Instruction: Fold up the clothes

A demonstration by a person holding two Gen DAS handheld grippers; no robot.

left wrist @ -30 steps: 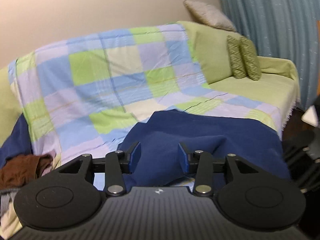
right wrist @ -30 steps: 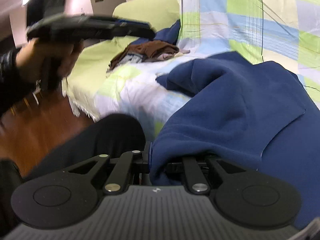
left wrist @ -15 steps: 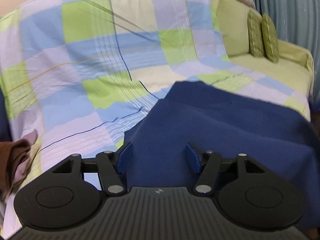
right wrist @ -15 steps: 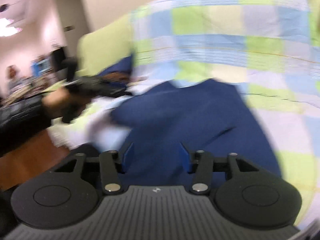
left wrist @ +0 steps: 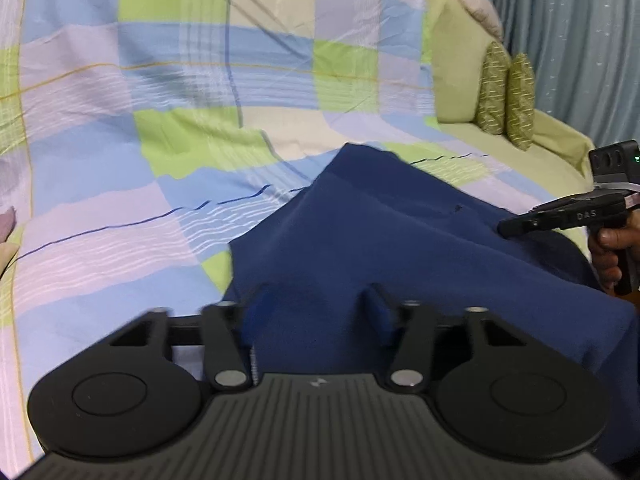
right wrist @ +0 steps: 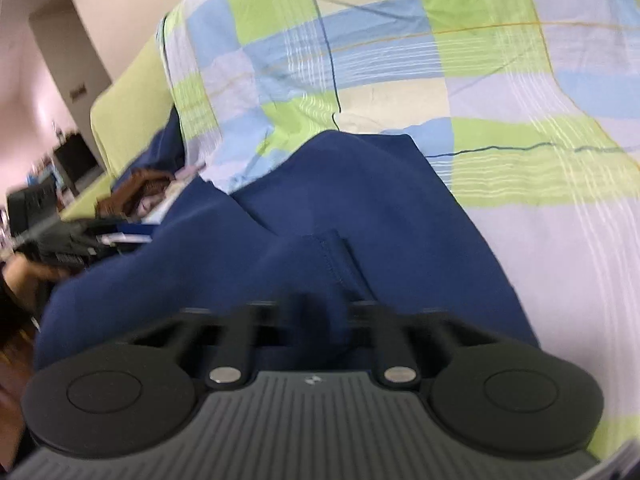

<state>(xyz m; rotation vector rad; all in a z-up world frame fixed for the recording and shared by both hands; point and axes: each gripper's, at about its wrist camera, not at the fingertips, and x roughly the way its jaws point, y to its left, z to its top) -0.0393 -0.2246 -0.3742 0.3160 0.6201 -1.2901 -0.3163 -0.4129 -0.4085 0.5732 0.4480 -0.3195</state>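
A navy blue garment (left wrist: 400, 248) lies spread on the checked sheet over the sofa; it also shows in the right wrist view (right wrist: 320, 216). My left gripper (left wrist: 314, 308) is open, its blue pads apart over the garment's near left edge. My right gripper (right wrist: 316, 308) sits at the garment's near edge with a fold of the cloth bunched between its fingers, which are blurred and partly hidden. The right gripper also appears in the left wrist view (left wrist: 560, 218) at the garment's right side, and the left gripper in the right wrist view (right wrist: 72, 240).
The checked blue, green and lilac sheet (left wrist: 200, 120) covers the sofa seat and back. Two green patterned cushions (left wrist: 508, 100) stand at the right end by a blue curtain (left wrist: 580, 40). A pile of brown and other clothes (right wrist: 140, 188) lies at the sofa's left end.
Both grippers have moved in low over the garment. The right gripper was open half a second ago and now has cloth bunched between its fingers. The garment lies flatter and wider.
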